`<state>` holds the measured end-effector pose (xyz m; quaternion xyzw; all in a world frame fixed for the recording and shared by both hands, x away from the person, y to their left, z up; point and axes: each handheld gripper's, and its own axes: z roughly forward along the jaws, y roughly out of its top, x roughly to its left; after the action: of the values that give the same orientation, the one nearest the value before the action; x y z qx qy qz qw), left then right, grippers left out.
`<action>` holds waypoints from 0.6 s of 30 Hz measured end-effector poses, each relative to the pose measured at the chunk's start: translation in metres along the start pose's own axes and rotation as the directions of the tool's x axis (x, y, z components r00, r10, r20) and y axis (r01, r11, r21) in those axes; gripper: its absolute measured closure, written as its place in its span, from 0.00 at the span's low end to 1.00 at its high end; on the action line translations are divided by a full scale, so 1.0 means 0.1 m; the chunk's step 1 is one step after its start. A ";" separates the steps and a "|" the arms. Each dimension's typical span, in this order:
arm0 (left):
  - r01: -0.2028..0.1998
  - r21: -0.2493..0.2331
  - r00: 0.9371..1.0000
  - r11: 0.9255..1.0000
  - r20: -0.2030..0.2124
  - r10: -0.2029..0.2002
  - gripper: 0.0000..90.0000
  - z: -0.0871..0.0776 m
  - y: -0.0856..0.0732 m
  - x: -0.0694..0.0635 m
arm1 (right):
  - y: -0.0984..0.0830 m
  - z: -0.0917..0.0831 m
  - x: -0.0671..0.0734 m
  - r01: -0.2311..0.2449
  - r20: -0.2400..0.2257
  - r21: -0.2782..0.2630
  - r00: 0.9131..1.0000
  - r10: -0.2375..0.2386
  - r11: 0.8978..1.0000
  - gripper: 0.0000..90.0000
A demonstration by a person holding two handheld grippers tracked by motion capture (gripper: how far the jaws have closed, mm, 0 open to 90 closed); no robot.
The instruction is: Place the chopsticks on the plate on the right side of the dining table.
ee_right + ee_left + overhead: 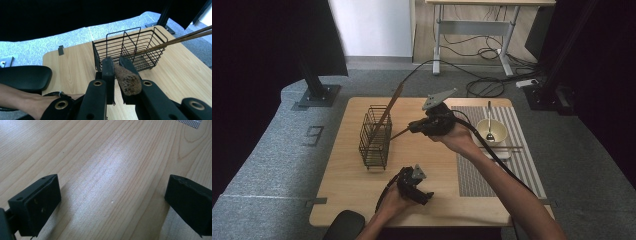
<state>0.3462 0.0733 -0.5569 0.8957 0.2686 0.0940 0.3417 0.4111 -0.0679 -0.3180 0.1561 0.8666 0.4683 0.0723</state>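
Note:
A black wire basket [376, 136] stands on the left half of the wooden table [342, 200], with long wooden chopsticks [389, 107] leaning out of it. My right gripper [413, 128] hovers just right of the basket, shut on a brown wooden stick [399, 134] whose tip points toward the basket. In the right gripper view the stick's rough butt end [127, 80] sits clamped between the jaws of the right gripper [116, 61], the basket [130, 47] lies straight ahead and the chopsticks [180, 38] slant out to the right. My left gripper [416, 189] rests low near the front edge, open [112, 202] over bare wood.
A striped grey placemat [512, 165] covers the right side. On it stands a pale bowl [497, 127] with a spoon [489, 122], and a pair of chopsticks [507, 147] lies just in front of the bowl. A black padded seat back [343, 226] sits below the table's front edge.

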 end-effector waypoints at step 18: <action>-0.013 0.000 1.000 1.000 0.011 0.013 0.02 0.00 0.00 0.00 | -0.14 -0.63 -0.08 -0.020 0.045 -0.019 0.999 0.020 1.000 0.91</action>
<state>0.3466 0.0732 -0.5566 0.8979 0.2608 0.0915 0.3427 0.3988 -0.1280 -0.2949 0.1746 0.8588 0.4734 0.0885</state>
